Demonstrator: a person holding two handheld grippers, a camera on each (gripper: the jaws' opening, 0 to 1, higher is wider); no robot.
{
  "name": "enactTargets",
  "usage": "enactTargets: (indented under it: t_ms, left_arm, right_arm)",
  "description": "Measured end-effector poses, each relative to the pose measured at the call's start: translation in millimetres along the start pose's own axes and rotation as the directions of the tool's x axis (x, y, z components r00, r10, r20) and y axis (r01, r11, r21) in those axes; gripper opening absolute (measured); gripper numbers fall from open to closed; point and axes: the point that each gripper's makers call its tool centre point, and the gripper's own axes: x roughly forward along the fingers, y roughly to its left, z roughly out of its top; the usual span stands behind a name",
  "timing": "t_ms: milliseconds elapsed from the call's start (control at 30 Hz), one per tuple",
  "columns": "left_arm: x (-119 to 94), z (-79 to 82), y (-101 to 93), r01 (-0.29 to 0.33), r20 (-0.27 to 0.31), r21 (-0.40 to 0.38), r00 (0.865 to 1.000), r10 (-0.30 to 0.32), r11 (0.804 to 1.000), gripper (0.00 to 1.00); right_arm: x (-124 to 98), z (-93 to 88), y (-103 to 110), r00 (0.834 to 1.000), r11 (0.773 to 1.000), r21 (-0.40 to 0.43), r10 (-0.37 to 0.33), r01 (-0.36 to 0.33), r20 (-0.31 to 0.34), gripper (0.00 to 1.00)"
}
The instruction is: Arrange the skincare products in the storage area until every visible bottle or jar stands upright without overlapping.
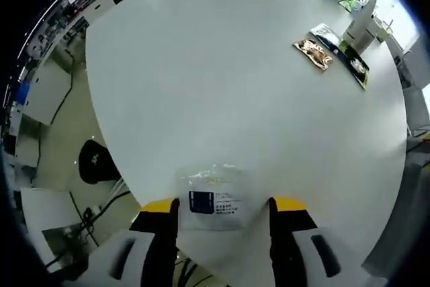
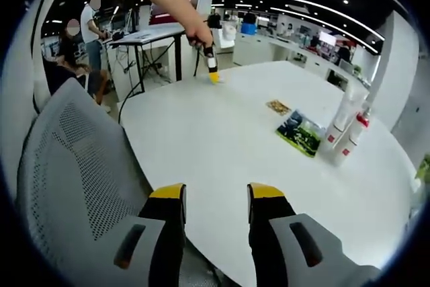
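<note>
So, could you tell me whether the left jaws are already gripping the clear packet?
No, the clear packet lies flat on the table between the open jaws, untouched.

Clear sachet (image 1: 213, 196) carries a dark blue label — print too small to read.

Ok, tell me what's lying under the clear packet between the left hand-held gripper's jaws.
The clear packet lies flat on the white table, whose surface shows through its upper part. Its dark blue label covers what is beneath. The left hand-held gripper straddles it, jaws apart.
</note>
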Motion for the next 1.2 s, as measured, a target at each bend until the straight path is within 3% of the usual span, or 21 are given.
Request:
enactTargets:
  t_ms: [67, 133, 333, 533, 700, 767, 800, 967, 1033, 1100, 1133, 1200]
  left_arm:
    - [0, 0.6, -1.1, 0.000, 0.012, -0.007, 1.000, 0.000, 1.000, 0.52]
    - [-1, 3.3, -3.2, 0.003, 0.043, -0.036, 0.999, -0.001, 0.999, 0.42]
    - [2, 3.9, -8.5, -0.020, 0.085, -0.117, 0.996, 0.030, 0.993, 0.41]
    - [-5, 0.7, -37.2, -0.048, 0.160, -0.117, 0.985, 0.066, 0.992, 0.38]
    - [-15, -7.1, -76.2, -0.005, 0.200, -0.101, 0.979, 0.025, 0.995, 0.34]
    - [-17, -6.3, -93.3, 0.047, 0.233, -0.129, 0.972, -0.016, 0.991, 0.32]
    - [-19, -10.8, -104.1, 0.050, 0.222, -0.124, 0.975, -0.022, 0.991, 0.31]
    - [-25, -18.5, -157.0, 0.077, 0.226, -0.026, 0.972, -0.069, 0.997, 0.28]
    - [-31, -21.0, -180.0, 0.090, 0.232, 0.015, 0.969, -0.091, 0.996, 0.04]
    - [-34, -20.4, -198.1, 0.086, 0.250, 0.001, 0.965, -0.083, 0.996, 0.01]
    - [-34, -21.4, -212.8, 0.116, 0.247, -0.005, 0.963, -0.112, 0.993, 0.01]
    - [-34, -26.4, -221.7, 0.092, 0.233, 0.033, 0.968, -0.097, 0.995, 0.01]
  right_arm:
    - [0, -0.3, 1, 1.000, 1.000, -0.003, 0.002, -0.002, -0.003, 0.34]
    - [0, -0.4, 1, 1.000, 1.000, -0.005, 0.004, -0.004, -0.003, 0.34]
    - [-1, 1.9, -1, 1.000, 1.000, -0.009, -0.004, 0.004, 0.005, 0.33]
    - [-2, 5.3, 1, 1.000, 1.000, -0.017, 0.001, -0.001, 0.022, 0.34]
    - [-4, 9.8, 4, 0.999, 0.999, -0.040, 0.009, -0.007, 0.043, 0.34]
    - [-5, 11.8, 4, 0.999, 0.999, -0.044, 0.009, -0.007, 0.052, 0.33]
    - [-6, 12.4, 4, 0.998, 0.999, -0.047, 0.008, -0.005, 0.056, 0.33]
    - [-9, 16.0, 9, 0.997, 0.997, -0.071, 0.019, -0.014, 0.079, 0.33]
    - [-9, 16.7, 12, 0.996, 0.996, -0.084, 0.031, -0.024, 0.083, 0.33]
    - [-9, 17.5, 16, 0.995, 0.995, -0.096, 0.044, -0.036, 0.084, 0.32]
    - [-9, 17.8, 17, 0.995, 0.994, -0.098, 0.050, -0.042, 0.085, 0.32]
    - [-10, 19.6, 21, 0.994, 0.993, -0.108, 0.062, -0.051, 0.093, 0.32]
